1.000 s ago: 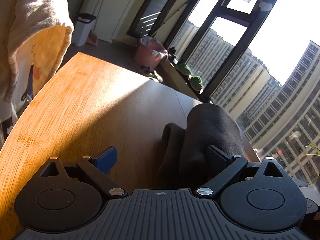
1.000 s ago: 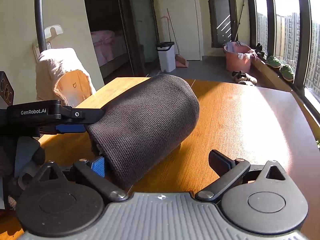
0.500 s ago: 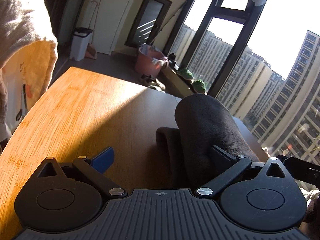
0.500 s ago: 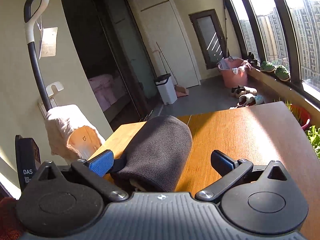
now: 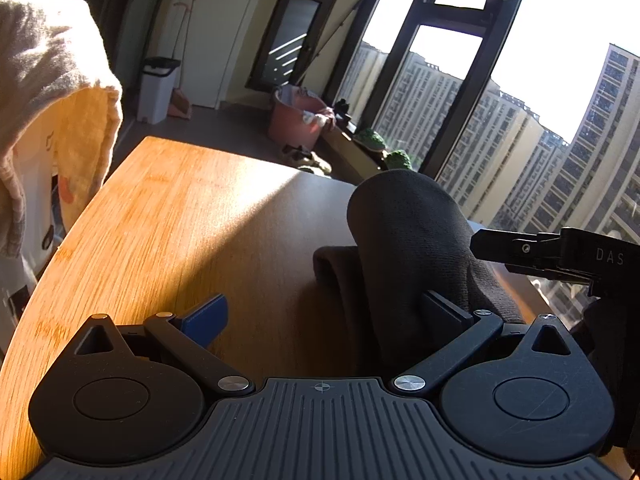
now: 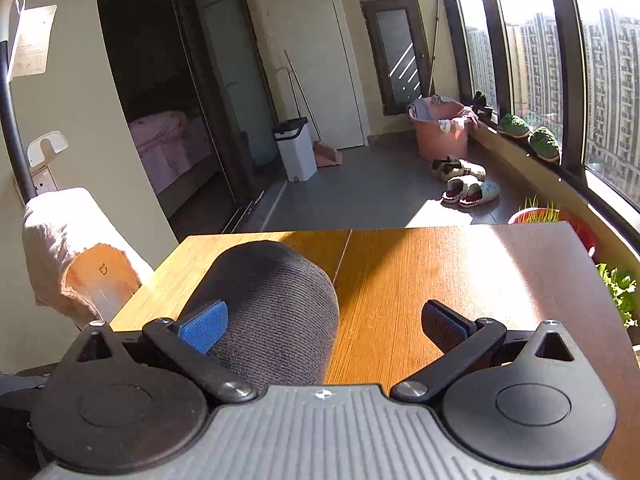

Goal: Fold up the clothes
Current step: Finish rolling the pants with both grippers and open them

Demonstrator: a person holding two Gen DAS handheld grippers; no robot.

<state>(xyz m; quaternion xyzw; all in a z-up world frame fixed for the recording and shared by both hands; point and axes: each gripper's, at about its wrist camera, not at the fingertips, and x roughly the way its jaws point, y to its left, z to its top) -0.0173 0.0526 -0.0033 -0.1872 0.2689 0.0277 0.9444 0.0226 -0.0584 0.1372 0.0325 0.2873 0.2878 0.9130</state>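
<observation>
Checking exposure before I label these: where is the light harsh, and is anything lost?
Left wrist view: sky through the window is blown white; the dark knit garment sits backlit, detail lost. Right wrist view: sun streaks the table, knit ribs readable; straight frames bow.

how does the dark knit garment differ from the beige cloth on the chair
The dark knit garment is charcoal grey with a ribbed weave; the beige cloth is pale cream and looks loosely crumpled. The garment lies bundled on the wooden table, while the cloth hangs draped over a chair back beside the table. The garment sits partly between the right gripper fingers; the cloth is away from both grippers. Both are soft fabric.
</observation>
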